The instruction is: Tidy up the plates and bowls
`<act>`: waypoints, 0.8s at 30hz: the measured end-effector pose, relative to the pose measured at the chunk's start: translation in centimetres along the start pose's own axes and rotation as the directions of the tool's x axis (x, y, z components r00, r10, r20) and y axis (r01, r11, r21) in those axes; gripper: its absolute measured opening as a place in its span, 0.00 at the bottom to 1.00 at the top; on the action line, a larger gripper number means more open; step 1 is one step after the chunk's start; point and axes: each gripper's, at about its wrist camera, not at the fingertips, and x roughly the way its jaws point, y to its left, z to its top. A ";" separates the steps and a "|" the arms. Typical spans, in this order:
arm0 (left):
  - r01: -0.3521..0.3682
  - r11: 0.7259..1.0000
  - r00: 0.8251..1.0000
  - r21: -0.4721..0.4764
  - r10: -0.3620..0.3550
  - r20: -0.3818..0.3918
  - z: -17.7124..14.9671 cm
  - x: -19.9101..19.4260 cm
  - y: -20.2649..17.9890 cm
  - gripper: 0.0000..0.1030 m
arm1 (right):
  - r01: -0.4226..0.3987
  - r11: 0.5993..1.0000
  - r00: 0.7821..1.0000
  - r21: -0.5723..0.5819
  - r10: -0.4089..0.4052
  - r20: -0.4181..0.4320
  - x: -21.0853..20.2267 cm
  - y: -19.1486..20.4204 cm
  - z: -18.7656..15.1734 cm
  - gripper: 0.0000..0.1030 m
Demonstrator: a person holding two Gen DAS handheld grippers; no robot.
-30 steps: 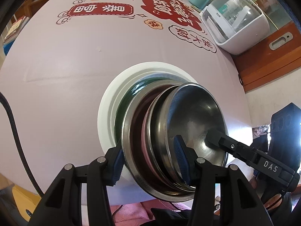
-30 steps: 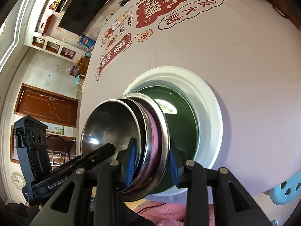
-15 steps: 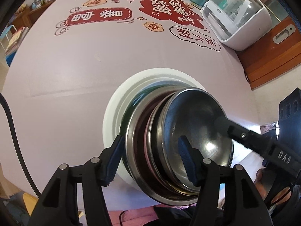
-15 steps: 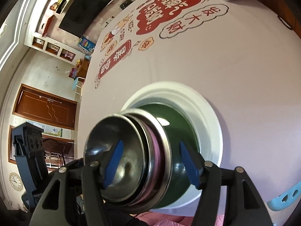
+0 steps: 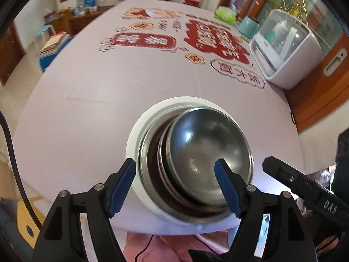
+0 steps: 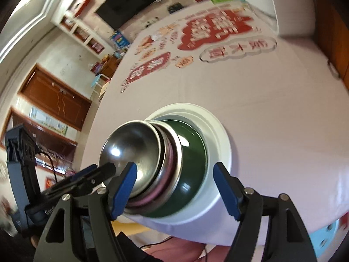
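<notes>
Release on both sides: the left gripper point(image 5: 175, 172) and the right gripper point(image 6: 175, 174), which a second ago pinched opposite rims of the stack, now have their jaws spread wide with nothing between the blue pads. Half a second back they were already parting; now both have pulled away and up, and the stack looks smaller in both wrist views.

The stack sits alone on the bench point(image 5: 91, 100), near its front edge. Bottom is the white plate point(image 5: 139, 135), then the green bowl point(image 6: 192, 152), then a steel bowl point(image 5: 145, 163) with a pink one point(image 6: 169, 159) nested in it, and the small steel bowl point(image 5: 209, 152) on top. From the left view the green bowl is hidden under the steel. The nest looks a little off-centre toward one side of the white plate, though fisheye bending makes that hard to call.

Read on the task: everything in view is nested into one pile and let go, so this looks like the finish, or close to it. No loose plate or bowl shows elsewhere on the bench, only a white appliance point(image 5: 285, 50) at the far side. The right view is motion-blurred at the top.
</notes>
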 end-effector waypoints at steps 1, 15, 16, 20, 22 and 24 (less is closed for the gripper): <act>-0.010 1.000 1.000 -0.020 0.010 0.022 -0.7 -0.6 -0.1 0.71 | 0.009 0.999 1.000 -0.036 -0.008 0.013 -0.7 0.3 -0.4 0.72; -0.036 0.999 0.997 0.017 0.035 0.072 -4.3 -6.9 -1.4 0.71 | 0.016 0.988 1.000 -0.156 -0.013 0.018 -5.7 4.2 -3.5 0.87; -0.037 0.999 0.997 0.026 0.035 0.075 -4.3 -7.5 -1.4 0.72 | 0.021 0.987 1.000 -0.157 -0.017 0.023 -6.2 4.6 -3.6 0.87; -0.019 0.997 0.995 0.069 0.012 0.096 -4.6 -9.9 -1.5 0.77 | 0.058 0.991 0.998 -0.123 -0.053 0.042 -8.4 5.9 -3.9 0.90; -0.016 0.996 0.993 0.088 0.005 0.118 -4.9 -11.0 -1.6 0.79 | 0.066 0.993 0.996 -0.098 -0.061 0.058 -9.6 6.6 -4.2 0.90; -0.021 0.995 0.991 0.097 0.008 0.133 -5.0 -12.1 -1.6 0.82 | 0.086 0.991 0.995 -0.101 -0.080 0.063 -10.3 7.2 -4.5 0.91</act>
